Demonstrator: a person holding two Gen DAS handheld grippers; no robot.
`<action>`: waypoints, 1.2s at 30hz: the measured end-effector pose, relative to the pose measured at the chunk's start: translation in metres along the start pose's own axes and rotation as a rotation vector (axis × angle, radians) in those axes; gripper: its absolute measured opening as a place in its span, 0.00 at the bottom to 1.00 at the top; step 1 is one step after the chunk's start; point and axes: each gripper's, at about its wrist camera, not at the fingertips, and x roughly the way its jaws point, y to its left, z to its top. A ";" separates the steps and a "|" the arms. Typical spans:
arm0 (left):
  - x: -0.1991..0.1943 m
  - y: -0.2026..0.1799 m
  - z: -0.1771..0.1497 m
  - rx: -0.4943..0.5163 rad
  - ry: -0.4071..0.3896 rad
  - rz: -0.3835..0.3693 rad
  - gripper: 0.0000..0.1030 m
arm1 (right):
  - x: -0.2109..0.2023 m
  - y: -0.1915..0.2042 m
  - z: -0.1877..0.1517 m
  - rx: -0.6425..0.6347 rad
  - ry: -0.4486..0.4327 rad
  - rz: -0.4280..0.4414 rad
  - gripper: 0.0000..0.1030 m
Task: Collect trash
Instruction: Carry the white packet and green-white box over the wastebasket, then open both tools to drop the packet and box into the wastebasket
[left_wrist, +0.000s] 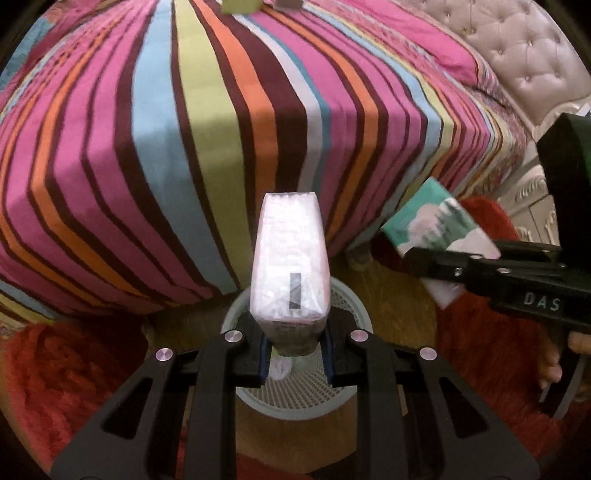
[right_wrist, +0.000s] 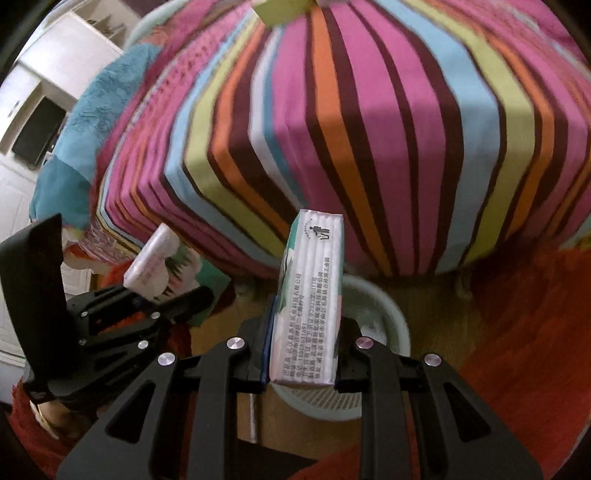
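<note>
My left gripper (left_wrist: 293, 339) is shut on a pink-white tissue pack (left_wrist: 290, 266) that stands upright between its pads, directly over a pale round mesh waste basket (left_wrist: 295, 400) on the floor. My right gripper (right_wrist: 301, 354) is shut on a green-and-white tissue pack (right_wrist: 310, 295) with printed text, held above the same waste basket (right_wrist: 384, 314). In the left wrist view the right gripper (left_wrist: 417, 260) comes in from the right with its green pack (left_wrist: 436, 221). In the right wrist view the left gripper (right_wrist: 147, 291) sits at the left with the pink pack (right_wrist: 151, 258).
A bed with a striped multicoloured sheet (left_wrist: 221, 147) rises right behind the basket, with small yellow-green items (left_wrist: 240, 5) far back on it. A red shaggy rug (left_wrist: 74, 369) lies on the wooden floor around the basket. A tufted headboard (left_wrist: 517, 55) stands at the right.
</note>
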 end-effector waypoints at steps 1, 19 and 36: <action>0.003 0.000 -0.001 -0.001 0.013 -0.001 0.21 | 0.004 -0.003 0.000 0.016 0.016 0.005 0.21; 0.063 0.008 -0.010 -0.064 0.273 -0.025 0.21 | 0.063 -0.009 -0.011 0.099 0.280 0.005 0.21; 0.123 0.011 -0.019 -0.096 0.531 -0.057 0.21 | 0.109 -0.028 -0.011 0.239 0.451 -0.005 0.21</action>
